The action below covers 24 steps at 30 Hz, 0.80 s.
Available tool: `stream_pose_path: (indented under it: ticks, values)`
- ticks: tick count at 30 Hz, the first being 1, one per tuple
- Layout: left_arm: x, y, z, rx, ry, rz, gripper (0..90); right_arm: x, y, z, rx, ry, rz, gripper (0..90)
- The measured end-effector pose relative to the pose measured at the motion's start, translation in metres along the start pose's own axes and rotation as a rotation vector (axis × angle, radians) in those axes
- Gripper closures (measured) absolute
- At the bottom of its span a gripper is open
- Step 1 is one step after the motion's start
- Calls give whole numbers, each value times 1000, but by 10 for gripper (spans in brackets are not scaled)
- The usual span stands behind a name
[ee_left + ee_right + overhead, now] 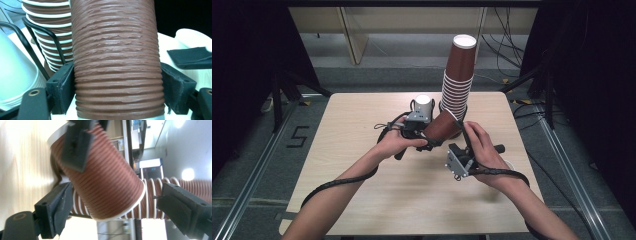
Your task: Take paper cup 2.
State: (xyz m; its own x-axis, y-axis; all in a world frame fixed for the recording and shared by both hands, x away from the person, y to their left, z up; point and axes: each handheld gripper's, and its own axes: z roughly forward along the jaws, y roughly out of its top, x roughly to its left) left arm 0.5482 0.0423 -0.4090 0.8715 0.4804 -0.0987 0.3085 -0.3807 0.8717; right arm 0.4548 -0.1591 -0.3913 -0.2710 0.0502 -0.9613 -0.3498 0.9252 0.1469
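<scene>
Brown ribbed cup (443, 129), tilted with long axis slanting up to its rim, is clamped across the body by left claw (428, 141) above the desk (362, 150); right claw (460, 131), jaws apart and gripping nothing, is stationed just beside its rim, before the cup stack (458, 80)

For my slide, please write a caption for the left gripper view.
Left gripper clamps a ribbed brown paper cup, beside a stack of cups.

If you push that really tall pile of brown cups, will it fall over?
Probably, yes. The tall stack of brown cups is narrow at the bottom and already leans, so a push near the top would likely tip it. The cups look like thin ribbed paper, so probably light, and they may slide apart.
</scene>
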Motion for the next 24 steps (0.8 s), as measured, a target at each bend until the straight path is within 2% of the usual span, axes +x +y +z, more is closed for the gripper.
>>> stream_pose_path:
  ticks: [1, 2, 3, 8, 9, 11, 12, 13, 15, 16, 20, 24]
  values:
    - [0, -1, 0, -3, -1, 1, 224, 1, -1, 0, 0, 21, 78, 144]
    - [0, -1, 0, -7, -1, 3, 223, -3, -1, 2, -28, 21, 93, 145]
    - [0, -2, 0, -12, 8, 4, 223, -2, -1, 1, -30, 28, 171, 146]
    - [0, -5, 1, -28, 12, -5, 223, -8, -4, 2, -30, 44, 304, 152]
    - [0, -6, 1, -25, 18, -6, 223, -6, -2, 0, 1, 55, 404, 155]
    - [-1, -8, 1, -28, 24, -4, 223, -9, -4, 1, -12, 71, 448, 156]
    - [-1, -9, 2, -41, 25, -7, 223, -10, -4, 2, -24, 78, 500, 157]
    - [-1, -10, 2, -35, 26, -6, 223, -11, -5, 3, -32, 81, 522, 157]
    - [-1, -11, 3, -53, 18, -17, 223, -11, -6, 4, -34, 96, 610, 158]
    - [-2, -11, 2, -47, 30, -19, 223, -12, -7, 5, -35, 97, 639, 159]
    - [-2, -13, 3, -52, 34, -10, 222, -15, -8, 6, -51, 120, 819, 160]
    - [-2, -14, 4, -53, 39, -11, 222, -17, -9, 7, -67, 141, 964, 166]
